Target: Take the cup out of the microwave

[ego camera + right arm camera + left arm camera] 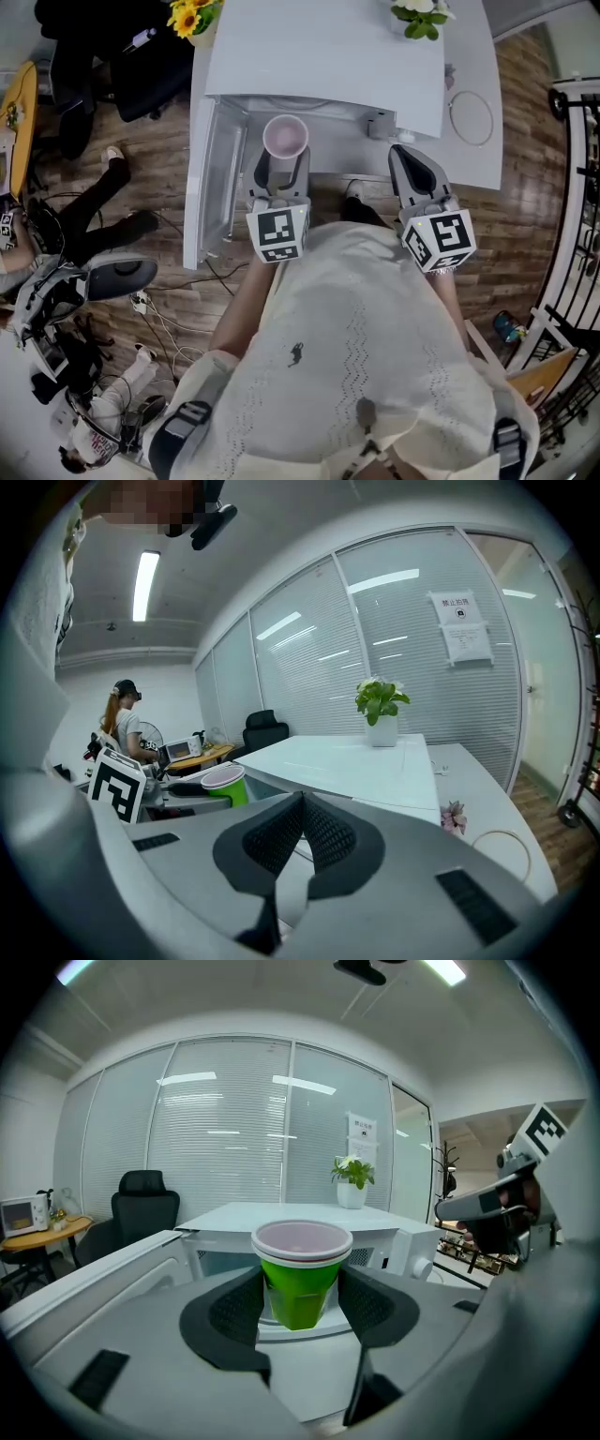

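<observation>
A green cup [285,137] with a pale pink rim sits upright between the jaws of my left gripper [284,157] at the mouth of the white microwave [375,122]. In the left gripper view both black pads [242,1305] press on the sides of the cup [300,1283], so my left gripper [300,1290] is shut on it. The microwave door [211,178] hangs open to the left. My right gripper [410,161] hovers to the right of the cup, in front of the microwave's control panel. Its jaws meet with nothing between them [302,808].
Behind the microwave a white table [323,47] bears a potted plant [419,17], yellow flowers [192,16] and a coiled cable [471,117]. A black office chair [143,1206] and a seated person [56,234] are at the left. Cables lie on the wooden floor [178,309].
</observation>
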`<state>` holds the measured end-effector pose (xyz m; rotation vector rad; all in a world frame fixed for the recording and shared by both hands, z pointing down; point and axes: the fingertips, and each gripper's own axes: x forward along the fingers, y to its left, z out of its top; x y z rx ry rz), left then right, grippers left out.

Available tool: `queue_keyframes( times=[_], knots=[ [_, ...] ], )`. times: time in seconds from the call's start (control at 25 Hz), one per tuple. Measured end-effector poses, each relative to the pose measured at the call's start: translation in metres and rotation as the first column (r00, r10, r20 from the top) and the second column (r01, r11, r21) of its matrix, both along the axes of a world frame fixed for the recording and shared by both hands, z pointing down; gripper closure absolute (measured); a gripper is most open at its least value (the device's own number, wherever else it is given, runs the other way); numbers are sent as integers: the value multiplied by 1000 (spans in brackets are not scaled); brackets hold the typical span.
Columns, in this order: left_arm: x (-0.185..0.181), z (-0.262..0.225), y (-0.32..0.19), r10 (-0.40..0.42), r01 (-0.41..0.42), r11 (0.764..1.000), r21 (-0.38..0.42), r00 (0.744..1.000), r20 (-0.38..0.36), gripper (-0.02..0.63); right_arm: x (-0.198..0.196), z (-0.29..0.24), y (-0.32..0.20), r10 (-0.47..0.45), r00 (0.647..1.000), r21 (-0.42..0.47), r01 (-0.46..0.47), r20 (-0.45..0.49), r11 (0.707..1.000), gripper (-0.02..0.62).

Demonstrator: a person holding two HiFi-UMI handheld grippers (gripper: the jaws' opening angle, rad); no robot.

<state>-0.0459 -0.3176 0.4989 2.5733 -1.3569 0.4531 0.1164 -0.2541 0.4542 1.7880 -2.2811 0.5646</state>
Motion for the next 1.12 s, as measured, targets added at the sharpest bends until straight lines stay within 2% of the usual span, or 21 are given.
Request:
queue_keyframes(
  times=[0.24, 0.48, 1.12],
  knots=[
    [10, -10, 5, 29, -29, 1000, 2, 1000, -10, 334, 14, -9, 2, 26, 1000, 35, -27, 10, 999, 586],
    [25, -42, 7, 65, -63, 998, 29, 997, -52, 334, 26, -35, 3, 40, 999, 86, -42, 23, 995, 586],
    [36, -113, -8, 60, -49, 993, 105, 992, -111, 336, 52, -106, -9, 45, 997, 226, -58, 63, 972, 586]
  ],
)
